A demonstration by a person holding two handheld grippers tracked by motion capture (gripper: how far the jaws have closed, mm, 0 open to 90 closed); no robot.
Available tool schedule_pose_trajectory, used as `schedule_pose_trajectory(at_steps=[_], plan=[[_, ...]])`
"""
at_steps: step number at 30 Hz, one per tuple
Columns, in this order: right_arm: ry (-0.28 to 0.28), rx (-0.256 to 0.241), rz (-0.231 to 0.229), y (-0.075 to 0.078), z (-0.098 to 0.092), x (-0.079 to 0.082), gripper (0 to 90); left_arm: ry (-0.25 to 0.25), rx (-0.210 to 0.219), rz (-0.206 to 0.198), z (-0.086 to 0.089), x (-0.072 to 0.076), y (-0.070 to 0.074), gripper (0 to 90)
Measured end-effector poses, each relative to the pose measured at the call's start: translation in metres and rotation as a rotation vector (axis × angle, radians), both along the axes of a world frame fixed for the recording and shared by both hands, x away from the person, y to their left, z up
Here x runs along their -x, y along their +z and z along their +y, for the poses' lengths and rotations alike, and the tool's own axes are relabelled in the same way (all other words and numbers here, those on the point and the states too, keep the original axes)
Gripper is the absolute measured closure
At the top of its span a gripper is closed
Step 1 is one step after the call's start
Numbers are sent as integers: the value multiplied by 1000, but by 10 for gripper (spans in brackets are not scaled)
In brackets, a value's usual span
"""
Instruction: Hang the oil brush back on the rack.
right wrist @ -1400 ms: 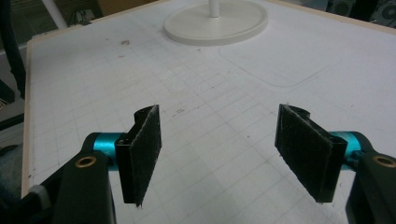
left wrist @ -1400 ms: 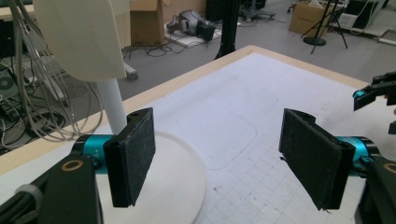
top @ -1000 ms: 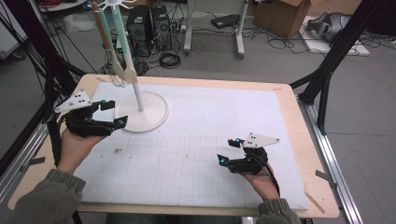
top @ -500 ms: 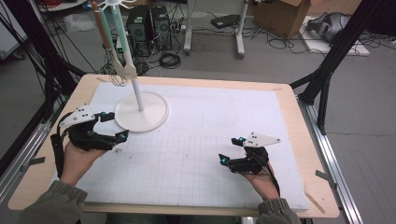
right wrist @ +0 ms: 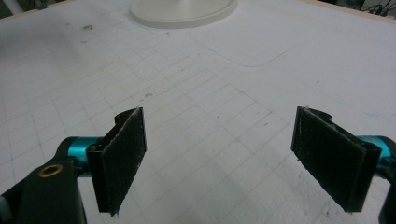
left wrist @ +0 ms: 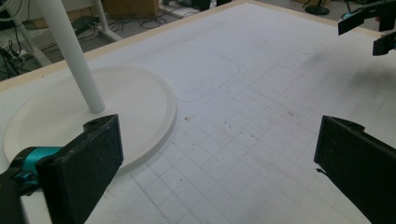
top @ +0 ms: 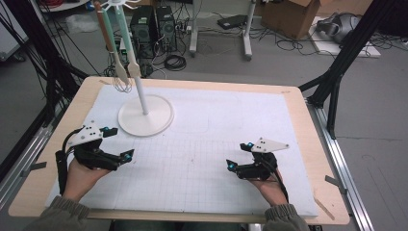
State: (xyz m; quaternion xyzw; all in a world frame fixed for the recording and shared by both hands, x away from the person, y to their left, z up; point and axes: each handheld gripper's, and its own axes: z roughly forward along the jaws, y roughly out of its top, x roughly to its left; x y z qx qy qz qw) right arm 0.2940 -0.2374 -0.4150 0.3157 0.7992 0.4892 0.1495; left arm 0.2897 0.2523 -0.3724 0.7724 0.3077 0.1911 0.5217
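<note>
So the biggest thing here is the wooden table (top: pixel 308 144), and nearly all of its top is covered by a white gridded mat (top: pixel 216 159). Using the mat as the reference: toward its far left corner sits a white stand, a round flat base (top: pixel 145 115) with a thin white pole (top: pixel 139 89) going up from the middle of it, leaning a bit. Up top the pole carries hooks, and a couple of long-handled utensils (top: pixel 115 53) hang from them just beside the pole, ends dangling over the mat's far left edge. One looks like a whisk, can't really make out the other.

Left gripper (top: pixel 117 143) hovers over the mat's left side, just near of the base, jaws spread wide with nothing between them. In the left gripper view the base edge sits right behind one jaw.

Right gripper (top: pixel 239 155) is over the near right part of the mat, well apart from the stand, also wide open and empty. Its own view has bare grid between the pads (right wrist: pixel 120 154).
</note>
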Motion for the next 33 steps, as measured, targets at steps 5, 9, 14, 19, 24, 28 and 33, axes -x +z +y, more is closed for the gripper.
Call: schedule_pose_trajectory(at_steps=[5, 9, 14, 19, 24, 28, 33], plan=[[-8, -1, 2, -1, -1, 2, 167, 6, 2, -3, 2, 2, -3, 17], [-15, -4, 7, -4, -4, 3, 165, 6, -3, 0, 4, 4, -5, 17], [-33, -11, 2, -6, -9, 5, 163, 2, -6, 10, 4, 5, -11, 17], [-47, -12, 4, -7, -12, 7, 158, -4, -23, 7, 0, 7, -14, 17], [-55, -9, 4, -9, -12, 5, 143, 0, -32, 8, 0, 8, -17, 17], [-54, -11, 3, -8, -12, 6, 123, 4, -35, 1, 2, 9, -17, 17], [-54, -13, -7, -8, -12, 6, 113, 7, -37, 1, 4, 8, -19, 17]])
